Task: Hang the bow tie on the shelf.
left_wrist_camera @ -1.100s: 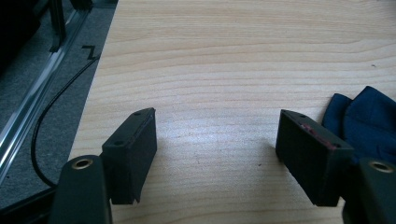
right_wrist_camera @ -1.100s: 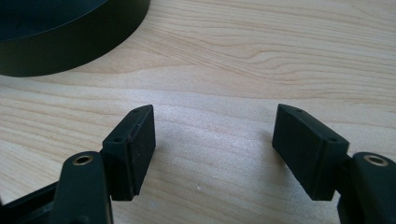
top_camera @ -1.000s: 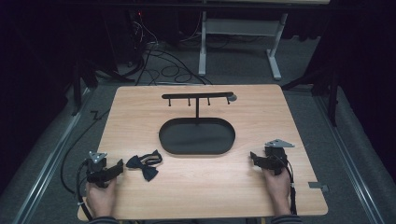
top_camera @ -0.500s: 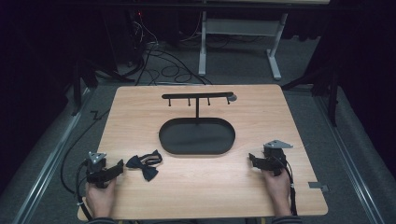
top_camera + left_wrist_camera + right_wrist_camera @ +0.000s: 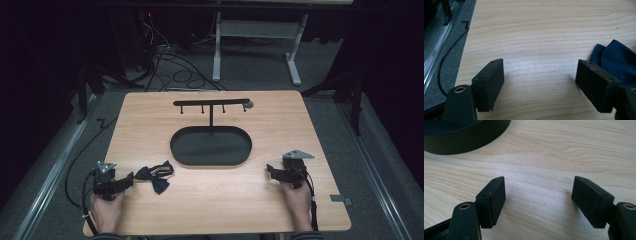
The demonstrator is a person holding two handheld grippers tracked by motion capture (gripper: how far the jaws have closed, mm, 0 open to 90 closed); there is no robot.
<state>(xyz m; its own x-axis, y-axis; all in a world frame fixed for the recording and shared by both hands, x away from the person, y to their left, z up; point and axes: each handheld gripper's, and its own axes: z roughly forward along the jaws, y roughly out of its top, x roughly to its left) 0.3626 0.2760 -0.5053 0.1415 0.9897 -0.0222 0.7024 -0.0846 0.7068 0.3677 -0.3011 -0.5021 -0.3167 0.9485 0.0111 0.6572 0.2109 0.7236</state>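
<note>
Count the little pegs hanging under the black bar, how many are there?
4, in a row under the bar of the stand: far left, left of the post, right of it, far right.

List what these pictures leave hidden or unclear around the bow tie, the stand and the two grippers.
- Bow tie: in the left gripper view the frame's right edge and the near jaw cut most of it off.
- Stand's hooks: too small in the high view to tell their shape.
- Tray: the right gripper view's top edge cuts it off; its inside is hidden.
- Left gripper and right gripper: jaw gaps too small in the high view.
</note>
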